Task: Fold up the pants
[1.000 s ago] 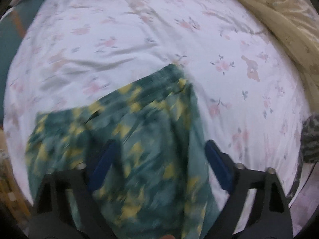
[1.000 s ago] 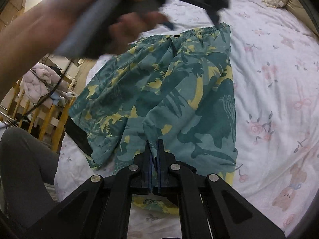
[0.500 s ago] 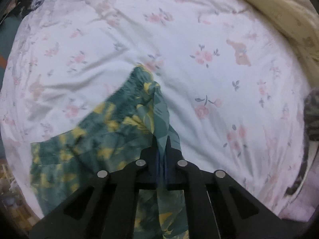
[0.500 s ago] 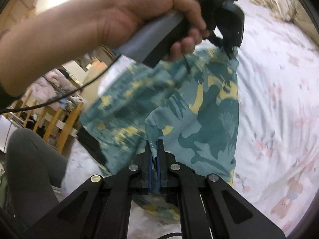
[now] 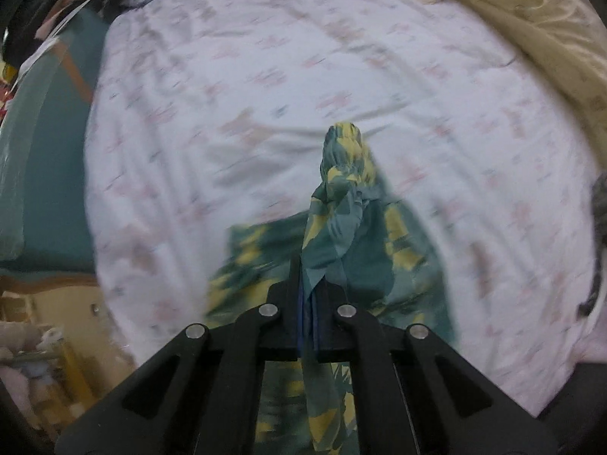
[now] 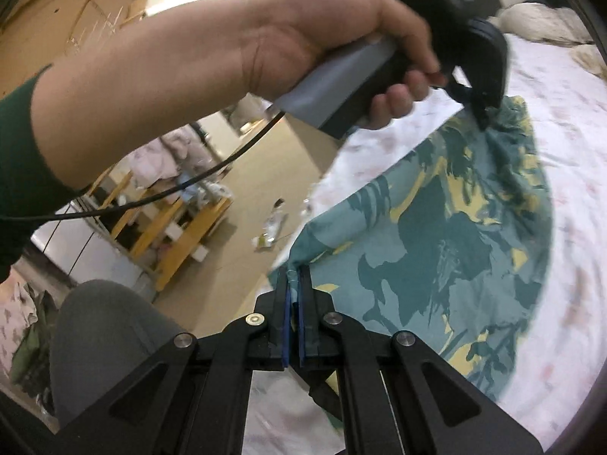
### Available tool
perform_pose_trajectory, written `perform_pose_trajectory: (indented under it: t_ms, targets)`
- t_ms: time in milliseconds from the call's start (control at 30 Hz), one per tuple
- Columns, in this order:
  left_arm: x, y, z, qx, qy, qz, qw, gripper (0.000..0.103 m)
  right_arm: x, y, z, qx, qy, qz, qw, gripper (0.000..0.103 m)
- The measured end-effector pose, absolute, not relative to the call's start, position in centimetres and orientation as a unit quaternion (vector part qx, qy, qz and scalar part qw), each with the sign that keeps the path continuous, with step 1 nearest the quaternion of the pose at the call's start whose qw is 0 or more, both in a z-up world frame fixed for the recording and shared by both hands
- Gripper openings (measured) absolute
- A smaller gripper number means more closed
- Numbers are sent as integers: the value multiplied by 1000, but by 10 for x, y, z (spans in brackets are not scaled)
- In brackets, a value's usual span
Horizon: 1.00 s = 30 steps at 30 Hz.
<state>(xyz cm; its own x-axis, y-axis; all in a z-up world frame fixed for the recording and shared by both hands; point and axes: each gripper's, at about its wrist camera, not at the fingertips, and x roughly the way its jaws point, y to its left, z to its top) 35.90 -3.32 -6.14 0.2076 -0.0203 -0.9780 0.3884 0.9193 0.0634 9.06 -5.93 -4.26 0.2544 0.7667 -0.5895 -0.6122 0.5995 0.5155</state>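
The pants [image 6: 447, 227] are teal shorts with a dark green and yellow leaf print, held up over a bed. My left gripper [image 5: 310, 284] is shut on the waistband corner, and a bunch of cloth [image 5: 343, 189] sticks up past its tips. In the right wrist view the left gripper [image 6: 481, 119] pinches the far corner of the pants. My right gripper [image 6: 294, 284] is shut on the near hem corner. The cloth is stretched between the two grippers and lifted off the sheet.
The bed has a white floral sheet [image 5: 265, 76]. A cream quilt [image 5: 531, 19] lies at the far right. A teal panel [image 5: 38, 151] stands left of the bed. Beyond the bed edge are a wooden rack [image 6: 178, 227] and litter on the floor [image 6: 271, 227].
My left gripper closed on the waistband corner and lifted it. Both grippers raised the pants off the bed, and the left leg side has swung over toward the right.
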Motion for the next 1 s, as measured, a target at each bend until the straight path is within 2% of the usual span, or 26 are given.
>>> perform_pose_trajectory:
  t_ms: [200, 333, 367, 400, 433, 500, 633, 667, 700, 833, 1000]
  targets:
    - [372, 32, -123, 158, 649, -92, 739, 2, 96, 19, -73, 74, 464, 450, 760, 2]
    - [374, 52, -153, 132, 659, -101, 734, 12, 101, 40, -99, 58, 491, 442, 749, 2]
    - [373, 56, -153, 130, 654, -98, 739, 25, 100, 43, -102, 50, 493, 440, 749, 2]
    - [372, 59, -150, 125, 647, -99, 745, 34, 101, 46, -103, 45, 494, 440, 749, 2]
    - [370, 66, -144, 116, 638, -101, 754, 54, 100, 48, -105, 42, 495, 439, 748, 2]
    - [364, 83, -128, 97, 619, -104, 772, 74, 103, 47, -106, 44, 499, 434, 749, 2]
    - [331, 133, -99, 55, 605, -114, 786, 75, 103, 59, -106, 54, 499, 439, 745, 3]
    - [317, 147, -96, 43, 606, -119, 785, 77, 100, 65, -107, 58, 502, 447, 738, 8]
    - [307, 154, -95, 34, 609, -124, 783, 77, 100, 70, -109, 61, 504, 453, 733, 8]
    - [240, 181, -113, -2, 650, -156, 743, 78, 90, 82, -123, 75, 525, 464, 710, 9]
    - [185, 188, -142, 11, 681, -184, 709, 77, 73, 53, -119, 72, 532, 441, 719, 10]
